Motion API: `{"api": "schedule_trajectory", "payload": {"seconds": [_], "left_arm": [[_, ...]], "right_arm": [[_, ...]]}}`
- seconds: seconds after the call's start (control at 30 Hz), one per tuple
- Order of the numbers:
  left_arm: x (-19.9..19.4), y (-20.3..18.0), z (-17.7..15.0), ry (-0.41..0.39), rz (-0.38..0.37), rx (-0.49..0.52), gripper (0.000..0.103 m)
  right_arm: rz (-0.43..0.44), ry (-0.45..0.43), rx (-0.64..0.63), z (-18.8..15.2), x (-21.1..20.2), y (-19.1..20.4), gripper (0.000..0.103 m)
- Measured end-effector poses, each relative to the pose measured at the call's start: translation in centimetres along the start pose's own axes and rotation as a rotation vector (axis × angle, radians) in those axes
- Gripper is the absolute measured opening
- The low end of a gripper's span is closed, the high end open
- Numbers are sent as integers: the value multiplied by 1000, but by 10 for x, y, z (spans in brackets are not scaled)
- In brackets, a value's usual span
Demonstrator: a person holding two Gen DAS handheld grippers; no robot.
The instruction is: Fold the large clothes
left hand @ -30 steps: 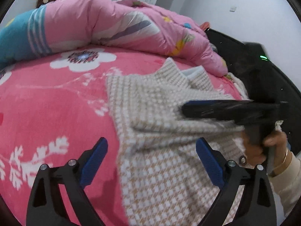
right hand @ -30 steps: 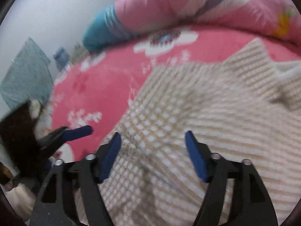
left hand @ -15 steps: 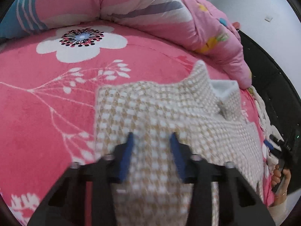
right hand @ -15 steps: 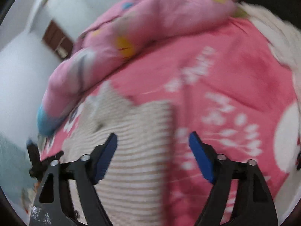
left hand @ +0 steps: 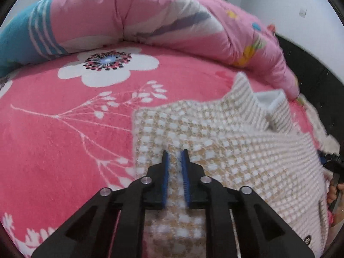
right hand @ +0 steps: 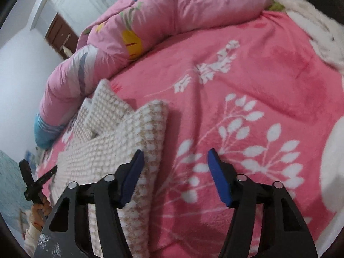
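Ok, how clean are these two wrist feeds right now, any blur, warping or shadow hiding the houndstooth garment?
Left wrist view: heavy fisheye bulge, black rim at the corners; the houndstooth garment smears slightly near the closing left gripper, fabric between its pads. Right wrist view: tilted horizon, sharp centre; garment edge casts a soft shadow on the pink floral blanket; right gripper closing, garment edge between the jaws.

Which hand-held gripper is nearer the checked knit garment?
Left. The left hand-held gripper is closing on a pinch of the checked knit garment. The right hand-held gripper sits at its folded edge, closing, pads astride that edge and the pink blanket.
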State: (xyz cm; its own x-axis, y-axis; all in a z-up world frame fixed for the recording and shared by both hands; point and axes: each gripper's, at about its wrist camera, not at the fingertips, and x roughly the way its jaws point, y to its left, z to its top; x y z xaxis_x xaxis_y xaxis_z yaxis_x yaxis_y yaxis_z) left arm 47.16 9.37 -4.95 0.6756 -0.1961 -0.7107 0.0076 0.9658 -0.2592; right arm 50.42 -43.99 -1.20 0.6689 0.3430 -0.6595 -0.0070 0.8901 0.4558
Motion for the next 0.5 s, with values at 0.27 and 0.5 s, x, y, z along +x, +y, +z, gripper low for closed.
{"api": "schedule_trajectory", "payload": {"seconds": [0.27, 0.5], "left_arm": [[-56, -38, 14, -172, -80, 115, 21], [14, -40, -15, 85, -44, 120, 24]], "right_arm": [[58, -87, -330, -6, -26, 87, 58], [-89, 125, -425, -45, 64, 103, 60]]}}
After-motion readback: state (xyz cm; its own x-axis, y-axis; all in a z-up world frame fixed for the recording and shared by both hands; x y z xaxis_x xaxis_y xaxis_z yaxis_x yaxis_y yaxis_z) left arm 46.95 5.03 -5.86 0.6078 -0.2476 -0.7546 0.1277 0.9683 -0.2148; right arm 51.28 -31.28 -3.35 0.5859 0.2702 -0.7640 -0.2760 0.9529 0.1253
